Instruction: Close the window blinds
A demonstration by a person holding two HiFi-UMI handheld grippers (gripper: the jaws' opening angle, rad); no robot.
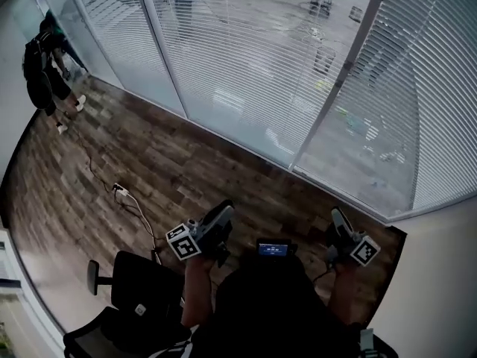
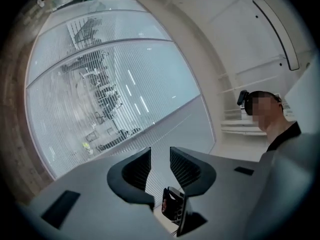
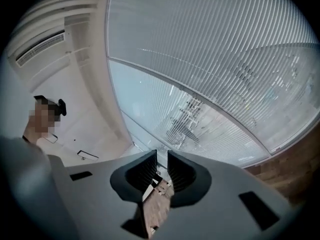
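Left gripper [image 2: 160,156]: jaws stood narrowly apart, empty | right gripper [image 3: 161,159]: same narrow gap, nothing held | both hung above wooden floor [image 1: 149,155], apart from window blinds [image 1: 246,66]

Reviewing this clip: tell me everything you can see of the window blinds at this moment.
The window blinds are pale horizontal slats, seemingly thin metal or plastic. They hang across a glazed wall split by pale posts and reach down to the wooden floor. In the middle panels the slats are tilted open, so a room beyond shows through. The far right panel looks denser, nearer shut. Nothing touches them.
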